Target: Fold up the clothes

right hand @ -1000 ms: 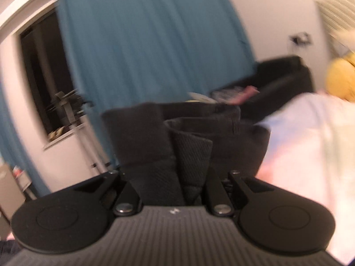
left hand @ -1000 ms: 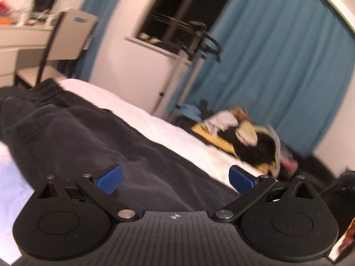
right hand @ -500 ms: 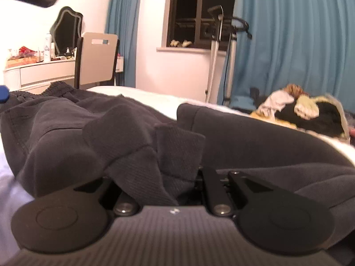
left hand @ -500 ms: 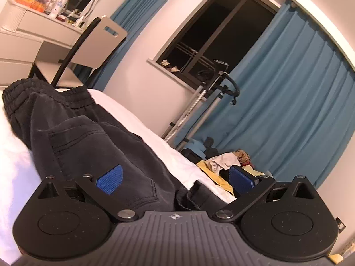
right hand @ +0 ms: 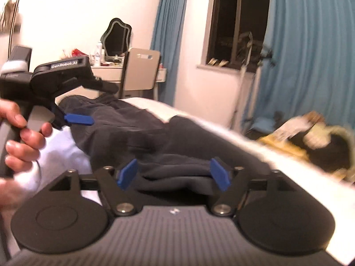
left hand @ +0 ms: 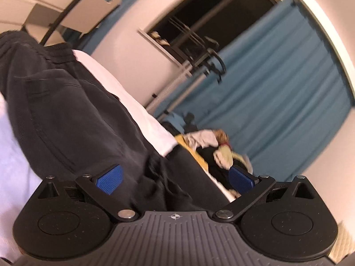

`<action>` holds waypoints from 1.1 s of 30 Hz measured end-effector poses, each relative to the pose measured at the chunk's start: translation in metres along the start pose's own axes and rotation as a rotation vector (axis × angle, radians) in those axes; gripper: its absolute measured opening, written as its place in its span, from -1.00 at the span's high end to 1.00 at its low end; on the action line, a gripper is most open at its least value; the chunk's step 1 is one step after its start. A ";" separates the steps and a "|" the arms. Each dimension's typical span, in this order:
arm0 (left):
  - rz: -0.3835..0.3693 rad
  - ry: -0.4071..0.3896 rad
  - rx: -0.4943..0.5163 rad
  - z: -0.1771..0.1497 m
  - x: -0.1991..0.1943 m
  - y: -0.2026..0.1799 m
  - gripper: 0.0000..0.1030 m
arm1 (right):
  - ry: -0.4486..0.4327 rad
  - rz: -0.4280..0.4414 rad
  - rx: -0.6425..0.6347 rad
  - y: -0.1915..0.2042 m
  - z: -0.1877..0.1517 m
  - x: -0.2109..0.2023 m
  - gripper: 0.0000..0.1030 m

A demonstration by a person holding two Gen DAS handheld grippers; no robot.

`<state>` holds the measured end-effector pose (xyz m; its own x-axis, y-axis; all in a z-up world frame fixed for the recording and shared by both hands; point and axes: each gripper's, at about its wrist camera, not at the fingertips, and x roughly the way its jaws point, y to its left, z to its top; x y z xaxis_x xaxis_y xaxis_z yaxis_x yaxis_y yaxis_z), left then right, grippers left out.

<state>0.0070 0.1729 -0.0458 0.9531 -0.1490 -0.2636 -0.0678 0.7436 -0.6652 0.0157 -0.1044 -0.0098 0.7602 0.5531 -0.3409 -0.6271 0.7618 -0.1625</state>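
Right wrist view: right gripper [right hand: 174, 174] spread wide, empty, dark trousers [right hand: 155, 139] lying folded on white bed [right hand: 255, 153] beneath it. Left gripper [left hand: 175, 178] likewise wide apart, nothing held, above same trousers [left hand: 66, 115].

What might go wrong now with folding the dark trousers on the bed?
1. Both the right gripper and the left gripper are open, so the dark trousers lie unheld; the bunched fold near the right gripper may slump.
2. The trousers lie close to the bed edge and could slide off.
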 end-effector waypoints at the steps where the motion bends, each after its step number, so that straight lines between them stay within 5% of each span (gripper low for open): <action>1: -0.019 0.014 0.005 -0.004 0.000 -0.005 -0.98 | 0.010 -0.045 -0.055 -0.001 -0.002 -0.006 -0.67; 3: -0.049 0.047 0.020 -0.012 0.001 -0.015 -0.98 | 0.032 -0.101 -0.095 -0.005 -0.008 -0.013 -0.67; 8: 0.014 0.139 0.097 -0.044 0.022 -0.022 -0.98 | 0.070 -0.174 -0.117 -0.016 -0.035 -0.003 -0.65; 15: -0.005 0.182 -0.059 -0.055 0.040 0.001 -0.98 | 0.064 -0.214 -0.169 -0.015 -0.049 0.026 -0.63; 16: -0.007 0.178 -0.081 -0.056 0.042 0.004 -0.98 | 0.063 -0.218 -0.169 -0.015 -0.048 0.027 -0.52; 19: -0.006 0.150 -0.075 -0.054 0.046 0.005 -0.98 | 0.059 -0.230 -0.169 -0.015 -0.046 0.032 0.51; 20: -0.016 0.140 -0.068 -0.053 0.047 0.004 -0.98 | 0.058 -0.235 -0.169 -0.015 -0.045 0.033 0.63; 28: -0.015 0.116 -0.020 -0.048 0.066 -0.003 -0.96 | 0.080 -0.230 -0.113 -0.020 -0.041 0.025 0.68; 30: 0.014 0.114 -0.013 -0.047 0.074 -0.002 -0.85 | 0.099 -0.228 -0.130 -0.018 -0.048 0.028 0.67; 33: 0.062 0.110 -0.007 -0.045 0.084 0.001 -0.32 | 0.104 -0.233 -0.129 -0.015 -0.052 0.032 0.64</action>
<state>0.0737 0.1320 -0.1001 0.9088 -0.1737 -0.3795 -0.1282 0.7492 -0.6498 0.0403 -0.1157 -0.0660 0.8690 0.3253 -0.3729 -0.4591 0.8113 -0.3620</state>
